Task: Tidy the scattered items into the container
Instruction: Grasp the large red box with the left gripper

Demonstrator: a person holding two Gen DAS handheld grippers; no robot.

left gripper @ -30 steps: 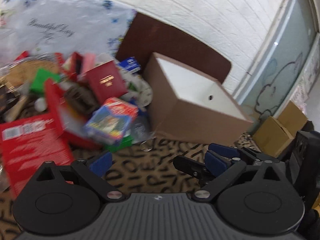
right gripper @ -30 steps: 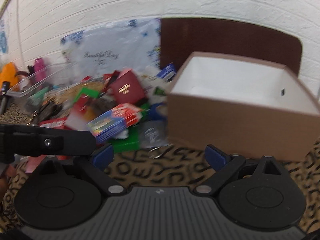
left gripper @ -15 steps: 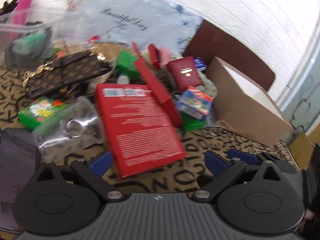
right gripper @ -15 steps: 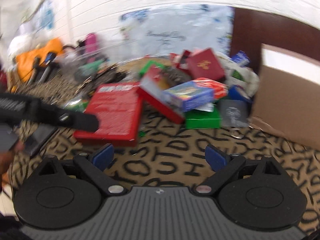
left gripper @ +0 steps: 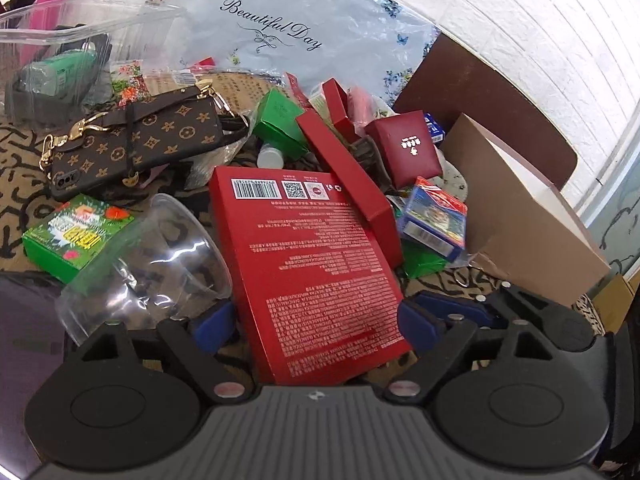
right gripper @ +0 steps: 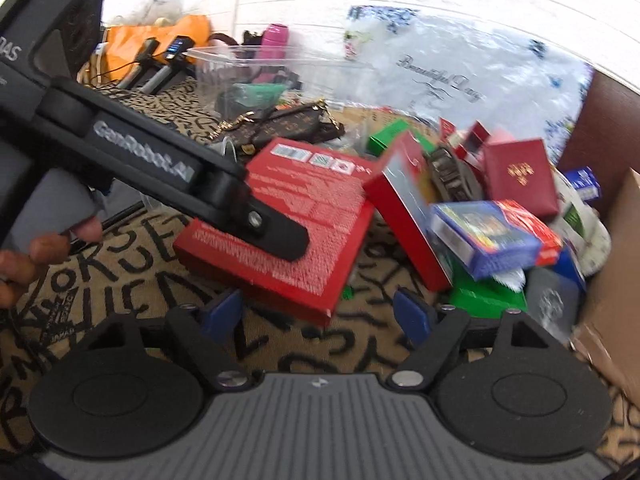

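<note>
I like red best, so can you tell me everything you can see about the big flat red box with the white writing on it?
The big flat red box looks like thin cardboard. Its face carries a barcode, small square codes and rows of tiny white print. It lies nearly flat on the patterned cloth, with its near end lifted. A long red box leans over its far corner, and a clear plastic cup lies beside it. Its near end sits between the open left claw fingers, which have just been closing.

Both grippers tilt downward, jaws just closing. The left gripper (left gripper: pixel 314 322) straddles a flat red box (left gripper: pixel 316 272), pads not visibly pressing; the right gripper (right gripper: pixel 316 314) gapes at its corner; bare fingers (right gripper: pixel 44 248) at nine o'clock.
</note>
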